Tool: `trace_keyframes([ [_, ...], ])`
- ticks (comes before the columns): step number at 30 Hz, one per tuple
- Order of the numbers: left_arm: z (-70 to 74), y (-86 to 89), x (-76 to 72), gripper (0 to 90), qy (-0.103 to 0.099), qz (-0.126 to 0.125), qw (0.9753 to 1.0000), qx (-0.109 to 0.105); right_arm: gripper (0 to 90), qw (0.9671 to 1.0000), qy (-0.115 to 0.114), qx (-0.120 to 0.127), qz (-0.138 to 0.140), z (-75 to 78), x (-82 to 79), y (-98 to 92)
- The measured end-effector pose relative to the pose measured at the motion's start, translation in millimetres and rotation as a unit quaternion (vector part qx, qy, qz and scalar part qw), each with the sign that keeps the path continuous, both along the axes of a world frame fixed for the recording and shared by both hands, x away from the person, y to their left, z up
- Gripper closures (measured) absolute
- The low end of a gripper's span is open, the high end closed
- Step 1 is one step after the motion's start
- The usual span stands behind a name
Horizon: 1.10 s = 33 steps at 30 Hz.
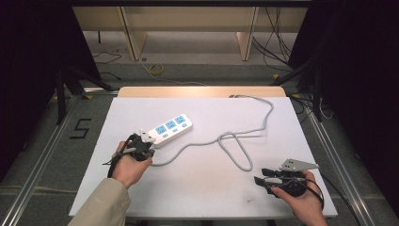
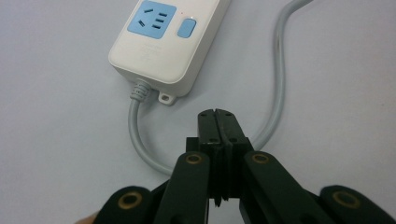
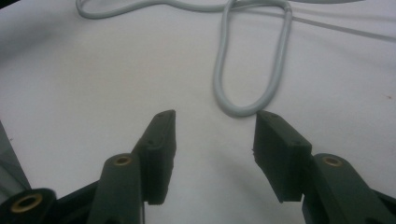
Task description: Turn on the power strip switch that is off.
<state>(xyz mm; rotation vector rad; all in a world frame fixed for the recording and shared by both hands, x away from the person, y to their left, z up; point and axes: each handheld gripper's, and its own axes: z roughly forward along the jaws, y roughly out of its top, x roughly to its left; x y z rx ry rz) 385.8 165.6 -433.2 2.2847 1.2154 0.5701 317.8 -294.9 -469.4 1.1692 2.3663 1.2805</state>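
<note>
Near left of table point(image 1: 291, 155): left gripper point(image 2: 217, 116) pressed together, nothing pinched, just short of power strip point(image 2: 168, 39). Right gripper point(image 3: 212, 135) spread by cord loop point(image 3: 252, 70). Strip not yet grasped; task judged early.

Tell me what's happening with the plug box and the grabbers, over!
Left gripper fingers shut, empty, beside the power strip. Right gripper fingers open, facing the grey cable loop. Nothing in the way.

Even overhead light, white table point(image 1: 202, 188) bright, surroundings dark; gripper views soft, slightly blurred.
</note>
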Motion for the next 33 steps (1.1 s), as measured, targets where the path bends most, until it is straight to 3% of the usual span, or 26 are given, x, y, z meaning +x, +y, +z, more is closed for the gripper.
trace_keyframes([
  [33, 4.6, -18.8, 20.2, 89.8, 0.004, -0.008, 0.9998, 0.017, 49.9, 1.0000, 0.000, -0.001, 0.000, -0.6, 0.3, 0.4],
])
